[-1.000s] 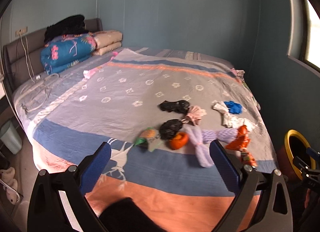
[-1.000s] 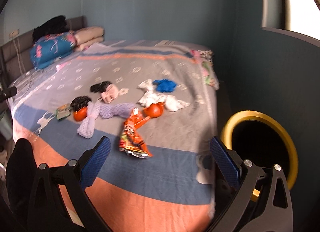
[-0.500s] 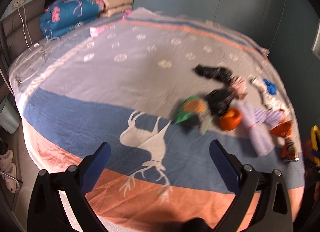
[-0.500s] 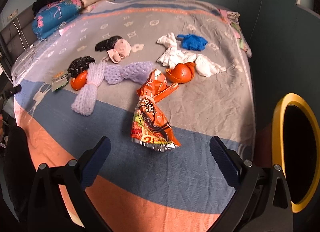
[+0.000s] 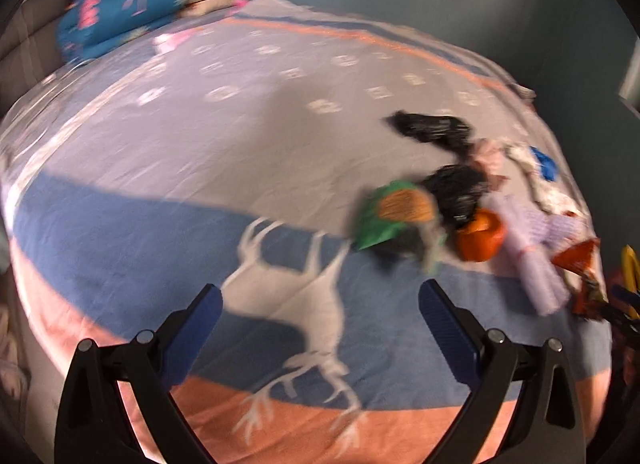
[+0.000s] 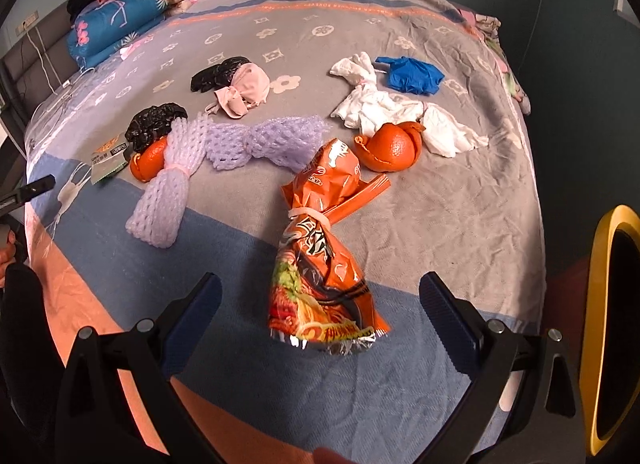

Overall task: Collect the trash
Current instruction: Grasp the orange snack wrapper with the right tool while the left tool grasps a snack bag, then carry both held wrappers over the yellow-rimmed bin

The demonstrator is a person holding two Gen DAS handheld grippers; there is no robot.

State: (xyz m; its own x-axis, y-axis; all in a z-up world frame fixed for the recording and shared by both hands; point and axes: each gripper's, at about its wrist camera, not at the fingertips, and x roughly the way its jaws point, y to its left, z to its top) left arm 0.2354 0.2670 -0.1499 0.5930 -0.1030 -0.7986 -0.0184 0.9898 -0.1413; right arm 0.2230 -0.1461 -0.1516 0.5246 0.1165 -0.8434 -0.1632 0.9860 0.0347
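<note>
With both grippers' fingers spread wide and empty, the right gripper (image 6: 320, 316) straddles the orange noodle wrapper (image 6: 320, 260) on the bed (image 6: 460, 224), whose slick foil could slip free.

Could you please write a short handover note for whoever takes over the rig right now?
Left claw: open, empty, above the bedspread, short of the green packet.
Right claw: open, empty, with the orange snack bag lying between its fingers, not gripped.
On the bed: two orange peels, purple foam netting, two black bags, white tissues, a blue glove and a pink cloth bundle.
Yellow-rimmed bin stands beside the bed, on the right.
Done: nothing picked up. Left: everything.
</note>
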